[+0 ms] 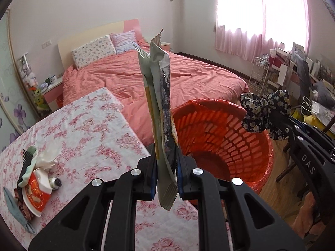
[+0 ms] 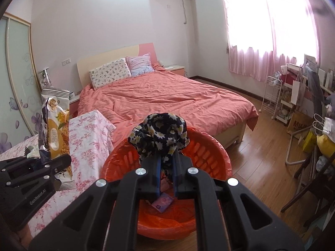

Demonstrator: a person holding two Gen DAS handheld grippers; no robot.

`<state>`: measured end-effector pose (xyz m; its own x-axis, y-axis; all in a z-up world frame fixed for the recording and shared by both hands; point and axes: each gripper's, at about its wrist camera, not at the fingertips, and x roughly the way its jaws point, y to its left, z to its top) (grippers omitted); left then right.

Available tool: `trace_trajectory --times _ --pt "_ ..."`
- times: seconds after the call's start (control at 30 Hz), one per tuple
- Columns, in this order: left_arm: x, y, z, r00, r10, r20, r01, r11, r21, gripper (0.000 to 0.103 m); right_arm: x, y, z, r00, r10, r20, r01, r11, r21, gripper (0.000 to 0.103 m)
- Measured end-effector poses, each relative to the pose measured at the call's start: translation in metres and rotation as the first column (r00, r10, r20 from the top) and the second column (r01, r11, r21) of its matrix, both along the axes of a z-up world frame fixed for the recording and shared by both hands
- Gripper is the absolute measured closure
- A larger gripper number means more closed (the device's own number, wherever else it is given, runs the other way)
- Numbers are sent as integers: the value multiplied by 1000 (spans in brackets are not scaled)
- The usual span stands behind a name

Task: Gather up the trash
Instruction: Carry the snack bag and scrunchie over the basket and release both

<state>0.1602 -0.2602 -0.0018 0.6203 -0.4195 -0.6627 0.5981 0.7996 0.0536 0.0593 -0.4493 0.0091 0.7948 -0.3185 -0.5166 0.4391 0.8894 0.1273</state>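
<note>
Left hand-held gripper (image 1: 166,179) pinches a snack wrapper (image 1: 160,104) beside the bin (image 1: 219,144); right hand-held gripper (image 2: 166,173) clamps floral cloth (image 2: 161,136) above it. Early release risks the wrapper missing.

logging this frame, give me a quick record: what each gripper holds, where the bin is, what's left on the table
left gripper: shut on snack wrapper, held upright
right gripper: shut on floral cloth, over the bin
bin: orange basket with red liner, on the floor beside the table
table: pile with tissue and red cup
</note>
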Motion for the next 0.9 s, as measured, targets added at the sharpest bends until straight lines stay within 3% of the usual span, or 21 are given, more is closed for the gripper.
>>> trace_trajectory --times 0.37,0.5,0.63,0.8,0.9 --pt "10 -42 -18 997 -73 -16 74 997 32 88 17 -35 -20 1000 -20 0 20 996 88 92" --pt "18 -52 -28 996 -70 -52 72 996 46 85 25 -49 -31 1000 -21 0 21 991 131 81" --pt "26 -53 -39 995 -51 -88 57 996 63 64 29 -55 -40 1000 -21 -9 22 986 164 69" --pt "24 -48 -41 996 -26 -81 33 995 93 51 28 -51 -44 999 -30 -22 33 989 147 56" --pt "20 -38 -38 999 24 -41 -19 993 119 32 25 -43 -39 999 -44 -28 47 993 104 46"
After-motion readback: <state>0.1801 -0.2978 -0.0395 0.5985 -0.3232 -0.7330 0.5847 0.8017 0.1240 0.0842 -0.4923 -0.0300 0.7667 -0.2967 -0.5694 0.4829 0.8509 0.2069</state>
